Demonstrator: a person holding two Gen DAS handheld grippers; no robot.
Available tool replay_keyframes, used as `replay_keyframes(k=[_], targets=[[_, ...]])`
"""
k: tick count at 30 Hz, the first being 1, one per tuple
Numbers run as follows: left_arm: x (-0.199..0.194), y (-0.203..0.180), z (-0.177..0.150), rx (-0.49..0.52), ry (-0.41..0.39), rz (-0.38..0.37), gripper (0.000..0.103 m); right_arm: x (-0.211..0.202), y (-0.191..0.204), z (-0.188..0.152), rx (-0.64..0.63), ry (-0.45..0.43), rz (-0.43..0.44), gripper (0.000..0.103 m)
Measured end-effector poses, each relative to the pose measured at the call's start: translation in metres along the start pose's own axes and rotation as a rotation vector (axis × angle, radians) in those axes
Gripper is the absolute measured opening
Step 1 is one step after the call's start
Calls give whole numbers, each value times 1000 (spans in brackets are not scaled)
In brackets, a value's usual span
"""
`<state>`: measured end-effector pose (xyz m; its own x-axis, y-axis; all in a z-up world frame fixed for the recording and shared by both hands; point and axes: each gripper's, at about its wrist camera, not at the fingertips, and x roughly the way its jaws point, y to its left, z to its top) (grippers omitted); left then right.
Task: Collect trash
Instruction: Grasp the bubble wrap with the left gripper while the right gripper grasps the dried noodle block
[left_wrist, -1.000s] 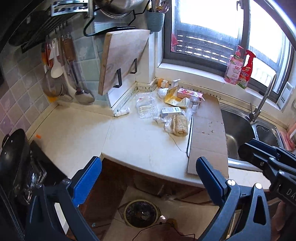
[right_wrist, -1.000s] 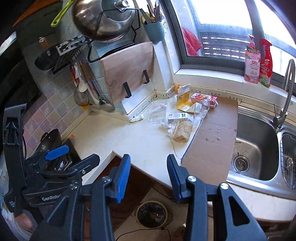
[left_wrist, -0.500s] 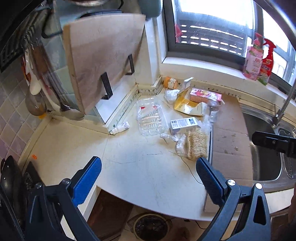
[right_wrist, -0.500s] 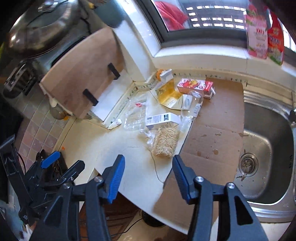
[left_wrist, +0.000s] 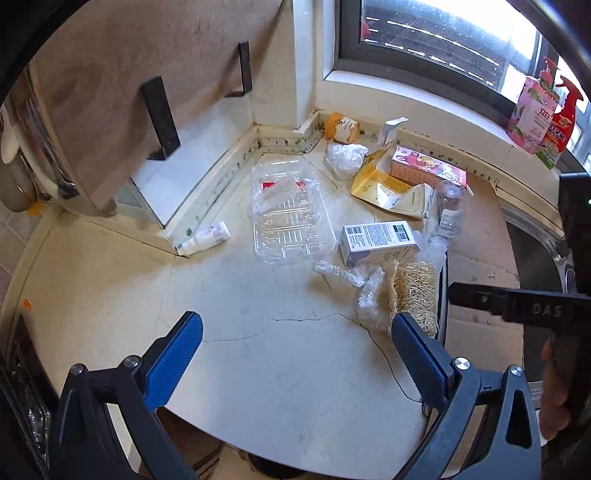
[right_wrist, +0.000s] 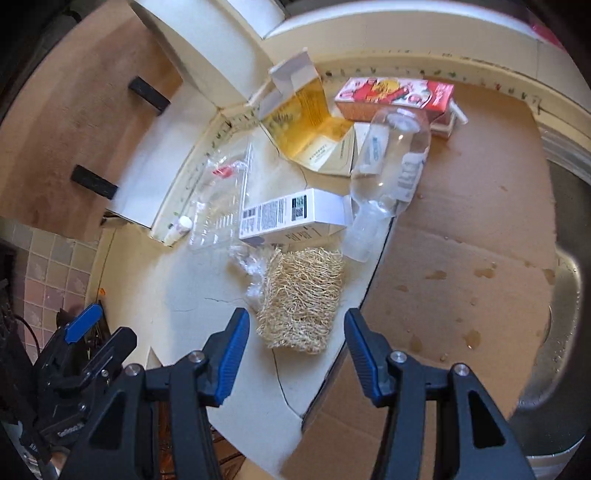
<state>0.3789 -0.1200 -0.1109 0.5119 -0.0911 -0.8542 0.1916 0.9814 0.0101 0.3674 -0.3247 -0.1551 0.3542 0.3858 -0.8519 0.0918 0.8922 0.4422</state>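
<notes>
Trash lies on the white counter (left_wrist: 258, 362): a clear plastic tray (left_wrist: 291, 225), a white box (left_wrist: 376, 240), a tan loofah (left_wrist: 410, 295) with crumpled clear wrap (left_wrist: 347, 277), a yellow carton (left_wrist: 388, 184), a pink box (left_wrist: 428, 166), a clear bottle (left_wrist: 448, 210) and a white bag (left_wrist: 345, 155). My left gripper (left_wrist: 295, 343) is open and empty above bare counter. My right gripper (right_wrist: 295, 336) is open, its fingers either side of the loofah (right_wrist: 303, 295), just short of it. The white box (right_wrist: 288, 216) and bottle (right_wrist: 391, 170) lie beyond.
A flat cardboard sheet (right_wrist: 461, 258) covers the counter to the right, with the steel sink (right_wrist: 565, 314) beyond it. A wooden cutting board (left_wrist: 122, 85) hangs at the left. A small white tube (left_wrist: 205, 238) lies by the wall trim. Spray bottles (left_wrist: 546, 118) stand on the sill.
Both grippers have moved forward and down toward the trash pile. The right gripper has closed in on the loofah; the floor drain is out of view.
</notes>
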Motion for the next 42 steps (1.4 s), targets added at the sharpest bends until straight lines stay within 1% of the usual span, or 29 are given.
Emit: replay_keyframes(k=[5, 9, 13, 15, 17, 20, 21, 22, 24, 29, 34, 36, 39, 41, 42], targets=[[16, 8, 2, -60, 11, -16, 101, 30, 5, 2, -42, 47, -17, 53], [23, 16, 1, -109, 23, -38, 101, 46, 11, 3, -75, 64, -42, 54], [23, 19, 0, -123, 22, -42, 101, 51, 13, 5, -94, 64, -65, 54], [23, 18, 0, -123, 20, -40, 101, 55, 12, 5, -91, 76, -72, 56], [24, 17, 0, -125, 20, -41, 101, 61, 9, 4, -75, 97, -56, 56], [29, 14, 2, -123, 23, -53, 101, 63, 10, 4, -79, 82, -46, 50], [31, 12, 3, -121, 25, -55, 101, 63, 9, 3, -74, 78, -39, 47], [33, 10, 3, -118, 26, -57, 101, 62, 8, 3, -74, 74, -32, 44], [39, 7, 5, -111, 32, -65, 101, 52, 5, 1, -64, 47, -16, 41], [57, -10, 10, -78, 70, -103, 101, 20, -12, -5, -22, -5, 26, 41], [82, -33, 16, -38, 110, -119, 101, 0, -31, -18, 4, -34, 11, 41], [94, -43, 18, -22, 127, -112, 101, -8, -40, -24, 24, -35, 19, 41], [111, -54, 21, 3, 145, -69, 101, -15, -47, -31, 44, -41, 23, 41], [121, -63, 22, 27, 147, -32, 94, -21, -48, -34, 46, -51, 15, 41], [125, -67, 23, 39, 156, -19, 89, -24, -49, -36, 45, -54, 13, 41]])
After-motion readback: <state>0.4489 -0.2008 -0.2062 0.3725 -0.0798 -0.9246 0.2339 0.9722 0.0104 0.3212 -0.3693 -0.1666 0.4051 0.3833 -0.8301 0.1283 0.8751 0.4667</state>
